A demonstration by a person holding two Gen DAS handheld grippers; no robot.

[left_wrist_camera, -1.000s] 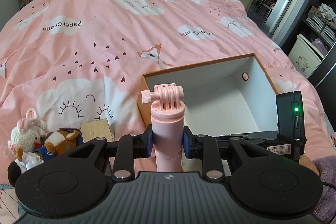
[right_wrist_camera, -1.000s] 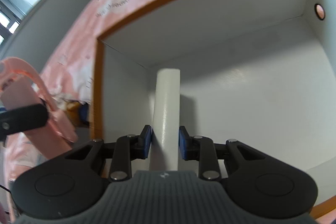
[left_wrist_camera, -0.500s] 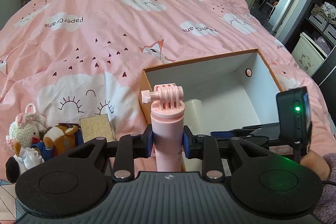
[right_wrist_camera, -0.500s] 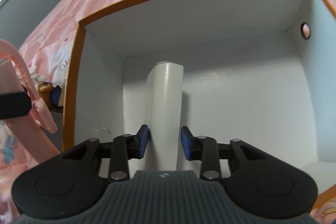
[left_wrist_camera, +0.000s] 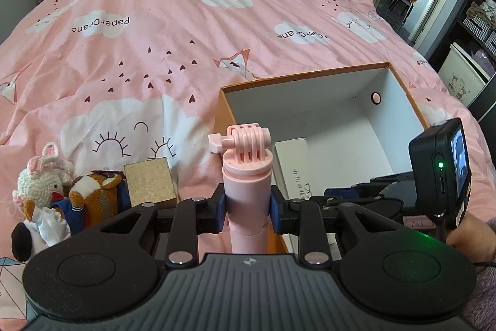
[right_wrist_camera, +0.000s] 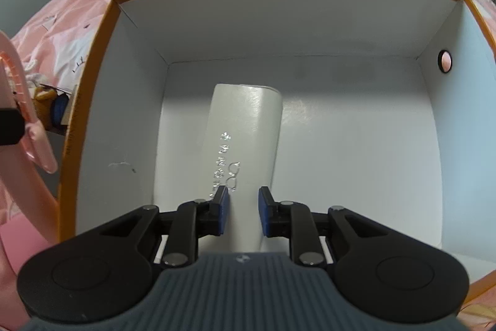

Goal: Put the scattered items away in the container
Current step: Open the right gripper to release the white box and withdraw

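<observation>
I have the left gripper (left_wrist_camera: 247, 208) clamped on the pink camera handle (left_wrist_camera: 246, 176), held upright just left of the box (left_wrist_camera: 303, 75) so it waits clear of the opening. My right gripper (right_wrist_camera: 244, 208) reaches down inside, jaws closing, the white case (right_wrist_camera: 245, 126) lying on the floor by the left wall; whether the pads touch it I cannot tell. The plush toys (left_wrist_camera: 62, 191) and gold block (left_wrist_camera: 150, 183) sit on the bed to the left.
</observation>
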